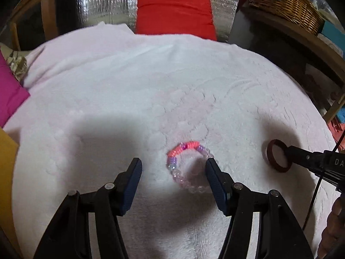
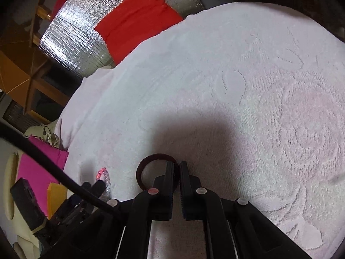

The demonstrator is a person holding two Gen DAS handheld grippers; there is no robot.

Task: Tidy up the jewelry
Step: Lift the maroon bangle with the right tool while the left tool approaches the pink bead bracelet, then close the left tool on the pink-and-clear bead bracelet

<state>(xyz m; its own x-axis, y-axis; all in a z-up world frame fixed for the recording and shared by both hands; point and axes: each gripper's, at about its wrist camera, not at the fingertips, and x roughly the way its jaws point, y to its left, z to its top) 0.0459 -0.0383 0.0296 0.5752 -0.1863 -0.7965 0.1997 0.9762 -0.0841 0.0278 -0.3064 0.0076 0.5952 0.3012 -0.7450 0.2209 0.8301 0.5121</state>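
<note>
A beaded bracelet (image 1: 189, 166), with orange, purple and clear pink beads, lies on the white towel (image 1: 129, 75). My left gripper (image 1: 173, 160) hangs over it, open. The bracelet sits between the fingers, close against the right one and apart from the left one. To the right, my right gripper (image 1: 290, 150) is shut on the rim of a dark red ring (image 1: 278, 168), held on edge at the towel. In the right wrist view the ring (image 2: 151, 157) sticks out left of the shut fingertips of my right gripper (image 2: 177, 163), and the bracelet (image 2: 104, 177) shows at lower left.
A red cushion (image 1: 172, 10) leans on silver foil (image 1: 103, 0) behind the towel. A magenta cushion (image 1: 10, 95) and a yellow object (image 1: 6, 161) lie at the left edge. A wicker basket (image 1: 291, 4) sits on a shelf at the back right. A hand (image 1: 332, 226) shows at right.
</note>
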